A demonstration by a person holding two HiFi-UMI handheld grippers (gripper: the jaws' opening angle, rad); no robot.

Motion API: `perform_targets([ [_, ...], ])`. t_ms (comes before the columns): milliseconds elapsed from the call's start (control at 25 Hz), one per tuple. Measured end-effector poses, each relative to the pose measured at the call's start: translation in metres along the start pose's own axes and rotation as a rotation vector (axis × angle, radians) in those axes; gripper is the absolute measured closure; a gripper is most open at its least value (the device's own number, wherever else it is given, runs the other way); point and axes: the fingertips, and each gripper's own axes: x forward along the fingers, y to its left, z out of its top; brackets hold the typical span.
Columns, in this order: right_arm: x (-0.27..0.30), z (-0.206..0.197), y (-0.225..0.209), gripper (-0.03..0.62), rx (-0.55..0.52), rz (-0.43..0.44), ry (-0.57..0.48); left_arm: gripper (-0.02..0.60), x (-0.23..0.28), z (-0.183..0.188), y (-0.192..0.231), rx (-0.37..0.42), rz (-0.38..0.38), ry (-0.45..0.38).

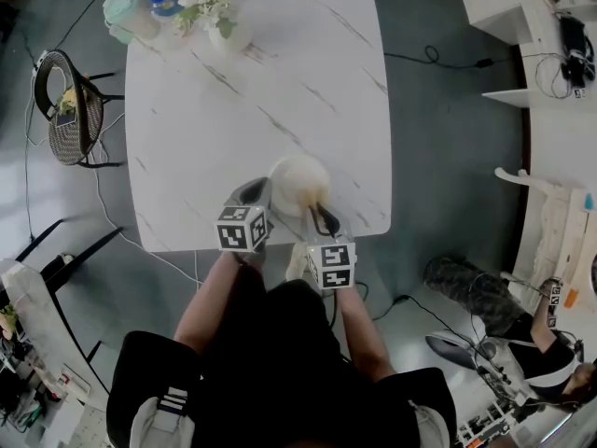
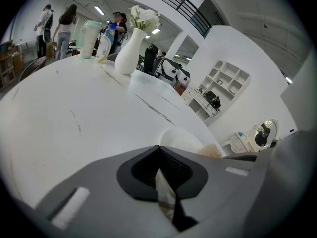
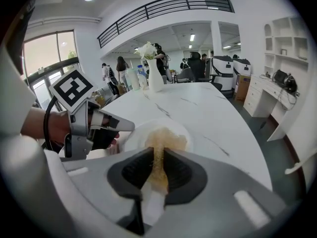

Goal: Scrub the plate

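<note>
Since the plate sits at the 6 o'clock edge of the bench, close to the person, scrubbing it well depends on a firm anchor and even pressure. The left gripper supplies the anchor. Its jaws are closed tight on the plate's rim at about 8 o'clock, with a thin white edge showing between them in the left gripper view. The right gripper comes in from about 5 o'clock with its jaws clamped on a tan scrub pad, whose free end lies on the plate's face.

The scrub looks to be under way. The pad should be pressed flat enough to spread its fibres, then worked in small overlapping circles from the centre out to the rim, including the far 12 o'clock side. Pressure is best directed down into the bench, since a sideways shove could twist the plate in the left jaws or slide it off the near edge. The strip under the left jaws will need a regrip to reach.
</note>
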Motion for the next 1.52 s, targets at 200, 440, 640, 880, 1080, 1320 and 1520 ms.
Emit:
perform_targets([
  [200,-0.004,-0.004,-0.011,0.526,0.016,-0.019,0.0,0.575,-0.001,-0.001,-0.001,0.003,0.004,0.0],
  [440,-0.004,-0.003,-0.01,0.526,0.012,-0.018,-0.007,0.575,-0.001,0.0,-0.002,0.009,0.004,-0.003],
  [640,-0.005,0.002,-0.01,0.526,0.013,-0.019,-0.014,0.569,-0.004,0.001,-0.001,-0.036,-0.007,-0.03],
  [880,-0.009,0.008,-0.008,0.526,0.012,-0.024,-0.029,0.328,-0.007,-0.001,-0.006,-0.04,-0.04,-0.017],
  [1080,-0.018,0.012,-0.005,0.526,0.002,-0.024,-0.051,0.33,-0.015,-0.004,-0.011,-0.024,-0.042,-0.013],
  [1320,-0.037,0.022,-0.002,0.526,-0.018,-0.031,-0.095,0.387,-0.035,-0.007,-0.021,0.024,-0.036,-0.021],
  [1520,-0.061,0.03,0.004,0.526,-0.043,-0.031,-0.148,0.436,-0.064,-0.003,-0.039,0.1,-0.02,-0.067],
])
